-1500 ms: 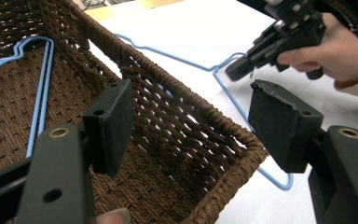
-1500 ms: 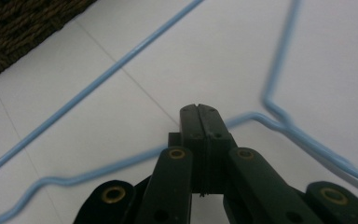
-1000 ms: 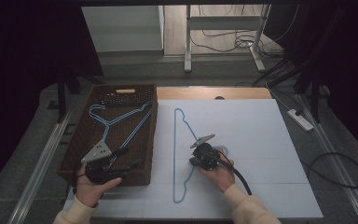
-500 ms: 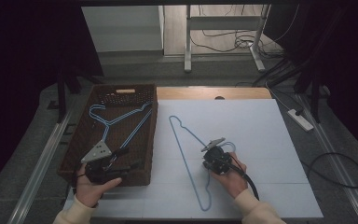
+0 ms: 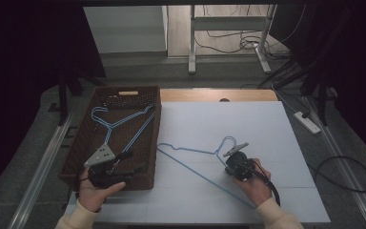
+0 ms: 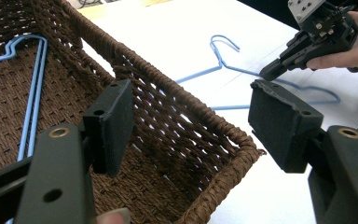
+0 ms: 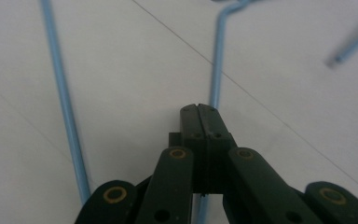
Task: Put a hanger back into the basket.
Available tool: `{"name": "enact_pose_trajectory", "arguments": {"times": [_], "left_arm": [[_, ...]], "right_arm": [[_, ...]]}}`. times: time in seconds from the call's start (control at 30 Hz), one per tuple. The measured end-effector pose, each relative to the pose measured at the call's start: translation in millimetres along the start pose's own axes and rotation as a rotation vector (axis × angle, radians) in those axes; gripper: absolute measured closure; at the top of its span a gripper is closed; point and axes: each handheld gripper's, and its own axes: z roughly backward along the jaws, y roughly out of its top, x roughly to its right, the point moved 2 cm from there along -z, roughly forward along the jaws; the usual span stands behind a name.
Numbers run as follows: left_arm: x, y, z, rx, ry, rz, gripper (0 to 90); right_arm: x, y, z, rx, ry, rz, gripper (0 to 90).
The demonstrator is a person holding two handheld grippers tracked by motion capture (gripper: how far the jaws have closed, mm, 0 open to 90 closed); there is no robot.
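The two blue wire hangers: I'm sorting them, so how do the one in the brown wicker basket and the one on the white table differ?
The blue wire hanger in the brown wicker basket lies loose, touched by neither hand-held gripper; the blue wire hanger on the white table is clamped by the right hand-held gripper. The basket one's hook points far-left; the table one's points away. Both are thin, blue, and flat.

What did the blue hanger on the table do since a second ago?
The right gripper, shut on the blue hanger, swung it round on the white table while shifting rightward: it lay lengthwise before, now its long side runs slantwise and the hook faces away. The left gripper, open over the basket, and the hangers inside stayed put.
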Motion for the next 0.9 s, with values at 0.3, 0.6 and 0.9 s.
{"name": "enact_pose_trajectory", "arguments": {"times": [0.3,0.6,0.9], "left_arm": [[0.1,-0.3,-1.3,-0.003,-0.002,0.000,32.1],[1.3,0.3,-2.2,-0.003,-0.002,-0.003,32.1],[0.8,0.4,-2.4,-0.004,-0.001,-0.003,32.1]], "right_arm": [[34.3,-18.4,7.8,-0.009,-0.053,-0.069,90.0],[60.7,-21.0,7.0,0.006,-0.086,-0.118,90.0],[46.6,-14.5,10.0,0.072,-0.027,-0.088,90.0]]}}
